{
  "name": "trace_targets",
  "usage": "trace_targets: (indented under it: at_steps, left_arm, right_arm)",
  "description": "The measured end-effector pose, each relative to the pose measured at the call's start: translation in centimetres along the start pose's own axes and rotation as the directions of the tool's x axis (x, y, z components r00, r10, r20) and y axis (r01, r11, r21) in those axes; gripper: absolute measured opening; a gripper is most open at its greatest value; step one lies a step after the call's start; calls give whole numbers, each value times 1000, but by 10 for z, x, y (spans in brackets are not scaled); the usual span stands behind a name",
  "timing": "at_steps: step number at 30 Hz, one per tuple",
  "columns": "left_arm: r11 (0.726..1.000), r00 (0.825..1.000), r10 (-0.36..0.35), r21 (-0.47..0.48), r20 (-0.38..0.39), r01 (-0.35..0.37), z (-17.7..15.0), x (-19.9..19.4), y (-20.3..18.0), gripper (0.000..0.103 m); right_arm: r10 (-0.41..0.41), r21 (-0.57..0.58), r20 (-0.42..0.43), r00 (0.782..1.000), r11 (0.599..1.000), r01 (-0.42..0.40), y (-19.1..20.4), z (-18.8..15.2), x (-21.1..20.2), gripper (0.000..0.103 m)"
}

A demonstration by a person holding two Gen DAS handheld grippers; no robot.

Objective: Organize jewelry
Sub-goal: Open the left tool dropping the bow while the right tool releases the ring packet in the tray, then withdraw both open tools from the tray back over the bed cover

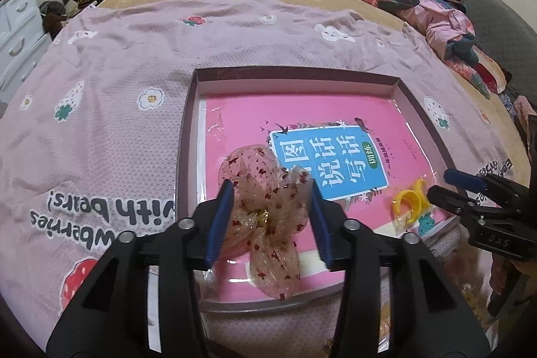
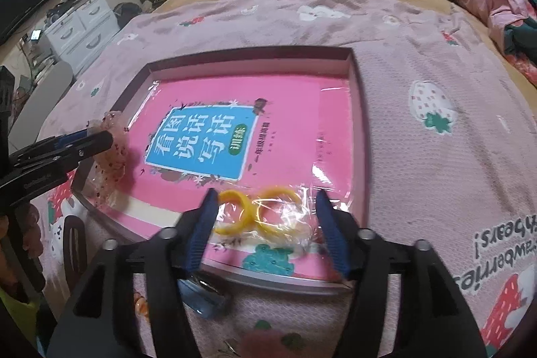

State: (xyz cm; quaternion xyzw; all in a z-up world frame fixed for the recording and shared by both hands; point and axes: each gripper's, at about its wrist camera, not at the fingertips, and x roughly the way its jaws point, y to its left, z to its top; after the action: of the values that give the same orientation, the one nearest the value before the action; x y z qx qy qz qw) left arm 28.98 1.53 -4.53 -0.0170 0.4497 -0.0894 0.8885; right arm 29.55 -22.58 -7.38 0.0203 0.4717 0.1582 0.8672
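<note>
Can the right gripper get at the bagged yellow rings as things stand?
Probably yes: the right gripper stands open astride the yellow rings, which lie on the pink book with nothing over them.

A blurred silvery-blue object (image 2: 204, 294) lies half hidden under the right claw (image 2: 265, 223), and the bow (image 2: 112, 150) is cut behind the left claw's finger.

Both my views are dim, with soft indoor light and a pinkish cast. Ahead of my left hand-held gripper (image 1: 270, 217), glare streaks the book's (image 1: 335, 123) plastic wrap; the same sheen lies between my right hand-held gripper's (image 2: 265, 223) fingers. Edges curve hard into black corners. Things nearest the lens blur, and shadows are faint.
</note>
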Motion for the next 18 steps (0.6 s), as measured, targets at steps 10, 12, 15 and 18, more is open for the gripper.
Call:
trace_targets:
  at_steps: [10, 12, 15, 18]
  left_arm:
    - [999, 999, -17, -47, 45, 20, 1, -36, 4, 72]
    - [998, 998, -15, -52, 63, 19, 1, -47, 3, 81]
    - [998, 995, -5, -62, 102, 12, 2, -70, 2, 90]
    - [997, 990, -3, -74, 142, 13, 2, -93, 2, 94]
  right_arm:
    - [-68, 14, 116, 991, 998, 67, -13, -7, -52, 87]
    - [-79, 12, 154, 985, 997, 78, -14, -8, -69, 90]
    - [-94, 5, 207, 974, 995, 95, -13, -10, -92, 95]
    - [-103, -3, 251, 963, 994, 107, -9, -12, -114, 97]
